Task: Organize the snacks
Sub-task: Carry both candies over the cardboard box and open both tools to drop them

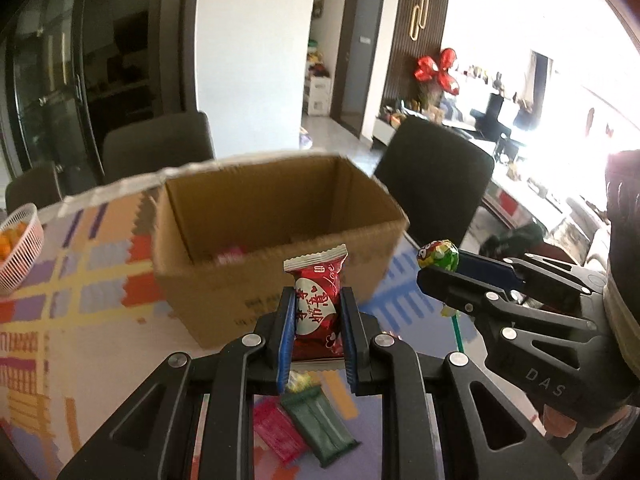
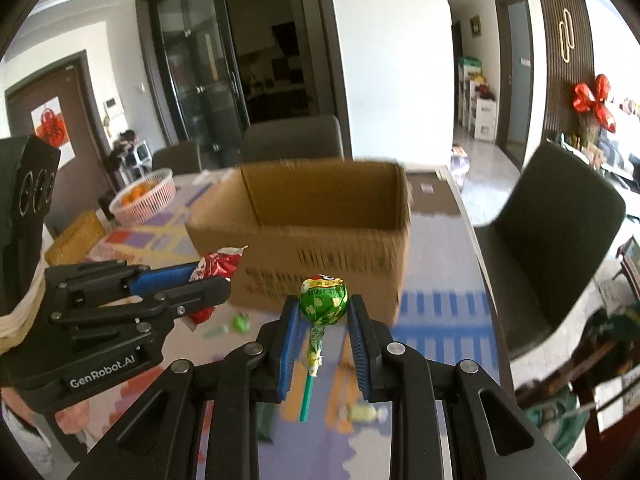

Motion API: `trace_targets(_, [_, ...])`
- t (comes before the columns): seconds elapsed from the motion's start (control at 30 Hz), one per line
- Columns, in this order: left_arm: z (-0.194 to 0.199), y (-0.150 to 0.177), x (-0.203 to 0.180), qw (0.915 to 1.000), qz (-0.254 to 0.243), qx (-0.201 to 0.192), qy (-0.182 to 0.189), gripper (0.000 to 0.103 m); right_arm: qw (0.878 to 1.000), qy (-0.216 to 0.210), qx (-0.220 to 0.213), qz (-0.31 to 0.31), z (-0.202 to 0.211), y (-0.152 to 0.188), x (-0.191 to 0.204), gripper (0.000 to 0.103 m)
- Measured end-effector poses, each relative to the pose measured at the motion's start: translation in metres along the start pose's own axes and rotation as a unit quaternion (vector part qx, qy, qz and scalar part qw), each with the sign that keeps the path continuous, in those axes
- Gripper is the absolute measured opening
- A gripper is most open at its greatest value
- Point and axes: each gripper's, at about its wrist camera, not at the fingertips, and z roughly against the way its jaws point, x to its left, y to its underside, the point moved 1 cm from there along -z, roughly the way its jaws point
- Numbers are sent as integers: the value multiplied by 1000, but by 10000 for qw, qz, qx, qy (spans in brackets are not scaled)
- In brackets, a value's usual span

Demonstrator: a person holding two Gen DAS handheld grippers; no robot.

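here, nearest the left wrist camera, a green wrapped bar and a pink packet lie touching on the patterned table, under the left gripper. its blue-padded fingers are closed on a red snack packet, held upright above the table. just to its right, the right gripper has its fingers clamped on the head of a green lollipop, stick hanging down. beyond both stands an open cardboard box with something pink inside, near the table's far edge. further left, a pink basket of orange items sits by the left edge.
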Motion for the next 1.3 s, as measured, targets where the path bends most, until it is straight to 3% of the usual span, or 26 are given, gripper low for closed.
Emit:
trace_targets(0.23, [5,-32,19,9996,61,-185,-179,22,9997,-160,-203,50,-8,-45,8,26])
trace_targets(0.5, [-19,-57,46,9994,207,3,-291,22,9998,-103,-94,110,-39,-87,9,26])
trace_targets(0.8, [-48,-73,61,9982,211,282,-479,22,9997,105,190,74,-82,-108,1,26])
trace_targets(0.9, [-50,-75,63,9981,251,268,-504,37,9996,199,212,48,-90,-110,0,29])
trace_targets(0.97, [-45,-73,63,9982,276,202,-501,45,9992,331,230,30,-93,-109,-1,41])
trace_targets(1.3, [-12,-49,47,9969,152,5,-778,53,9993,358,51,49,-55,-86,-1,47])
